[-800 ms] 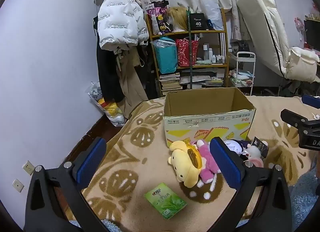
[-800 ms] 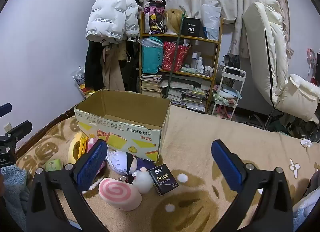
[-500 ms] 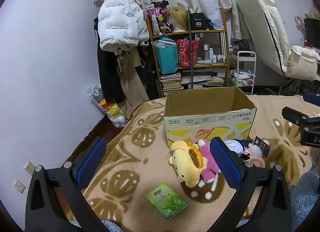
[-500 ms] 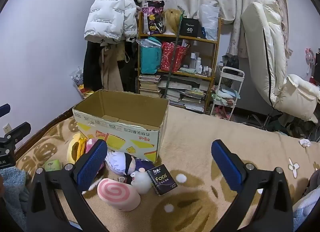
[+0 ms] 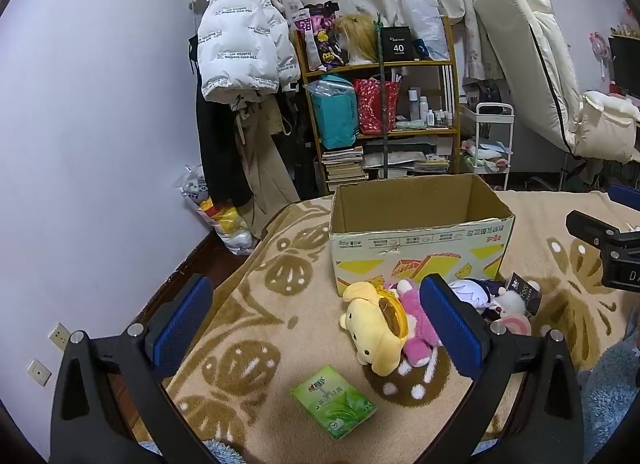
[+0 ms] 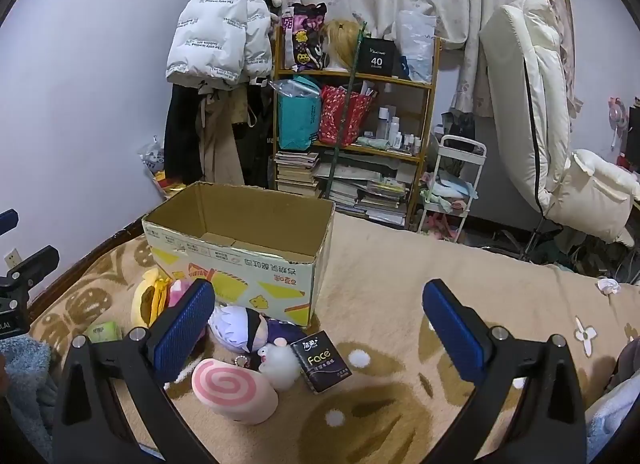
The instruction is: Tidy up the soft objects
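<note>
An open cardboard box (image 5: 420, 240) stands on the beige blanket; it also shows in the right wrist view (image 6: 240, 248). In front of it lie a yellow plush (image 5: 376, 328), a pink plush (image 5: 416, 324), a white-haired doll (image 6: 240, 328), a small white plush (image 6: 282, 364) and a pink swirl roll cushion (image 6: 232, 388). A green tissue pack (image 5: 334, 400) and a black tissue pack (image 6: 322, 360) lie nearby. My left gripper (image 5: 316, 328) is open and empty above the blanket, left of the plushes. My right gripper (image 6: 318, 328) is open and empty, above the black pack.
A shelf (image 6: 352, 124) with books and bags stands behind the bed. Coats (image 5: 240, 104) hang at the wall. A white trolley (image 6: 452, 188) and a cream recliner (image 6: 552, 136) are at the right. The blanket (image 6: 400, 276) right of the box is bare.
Both grippers have barely shifted; the view has drifted slightly. Nothing was picked up or moved.
</note>
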### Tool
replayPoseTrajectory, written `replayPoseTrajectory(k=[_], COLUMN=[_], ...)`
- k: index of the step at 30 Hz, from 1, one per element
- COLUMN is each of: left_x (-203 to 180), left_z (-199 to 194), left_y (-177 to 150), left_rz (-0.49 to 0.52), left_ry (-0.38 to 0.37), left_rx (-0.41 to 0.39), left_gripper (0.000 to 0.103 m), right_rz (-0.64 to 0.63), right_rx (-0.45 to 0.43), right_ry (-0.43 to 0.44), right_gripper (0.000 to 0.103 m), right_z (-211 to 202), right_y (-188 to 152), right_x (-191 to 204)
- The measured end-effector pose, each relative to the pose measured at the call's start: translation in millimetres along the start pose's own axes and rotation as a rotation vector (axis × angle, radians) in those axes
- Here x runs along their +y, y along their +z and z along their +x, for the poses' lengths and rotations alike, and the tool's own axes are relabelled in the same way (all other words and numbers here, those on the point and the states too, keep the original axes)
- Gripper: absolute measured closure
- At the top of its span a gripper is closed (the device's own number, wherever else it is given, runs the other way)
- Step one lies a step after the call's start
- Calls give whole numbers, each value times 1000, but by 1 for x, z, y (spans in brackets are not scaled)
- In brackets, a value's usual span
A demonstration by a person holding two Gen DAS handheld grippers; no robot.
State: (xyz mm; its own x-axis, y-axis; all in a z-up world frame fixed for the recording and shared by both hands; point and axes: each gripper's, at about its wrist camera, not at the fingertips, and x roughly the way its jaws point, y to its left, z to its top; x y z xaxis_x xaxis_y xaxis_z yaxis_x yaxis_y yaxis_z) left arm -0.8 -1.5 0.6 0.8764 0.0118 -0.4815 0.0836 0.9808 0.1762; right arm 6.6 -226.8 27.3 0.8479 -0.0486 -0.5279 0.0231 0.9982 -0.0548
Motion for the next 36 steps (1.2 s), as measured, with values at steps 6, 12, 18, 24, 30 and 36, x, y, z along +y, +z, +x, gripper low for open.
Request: replayPoseTrajectory(k=[6,12,18,24,30,36], left_x=[1,1,0,0,1,5], left_z=[1,1,1,1,2,1], left_y=[-1,-1,-1,-1,-1,-1], left_rz=[1,0,1,1,2,1], left_ry=[-2,-1,1,0,2,1], left_rx=[0,0,-1,0,-1,-2], left_gripper=[1,1,1,1,1,1], right_rz=[-4,-6,-4,-6,-4,-6], right_rx=[-1,1,-1,-2,-2,-3], right_ry=[0,0,-6,-4,-4,-5], right_gripper=[0,0,0,0,0,0], right_z=[1,1,0,0,0,0], right_y=[3,4,3,4,4,3], right_x=[7,4,13,10,10,10])
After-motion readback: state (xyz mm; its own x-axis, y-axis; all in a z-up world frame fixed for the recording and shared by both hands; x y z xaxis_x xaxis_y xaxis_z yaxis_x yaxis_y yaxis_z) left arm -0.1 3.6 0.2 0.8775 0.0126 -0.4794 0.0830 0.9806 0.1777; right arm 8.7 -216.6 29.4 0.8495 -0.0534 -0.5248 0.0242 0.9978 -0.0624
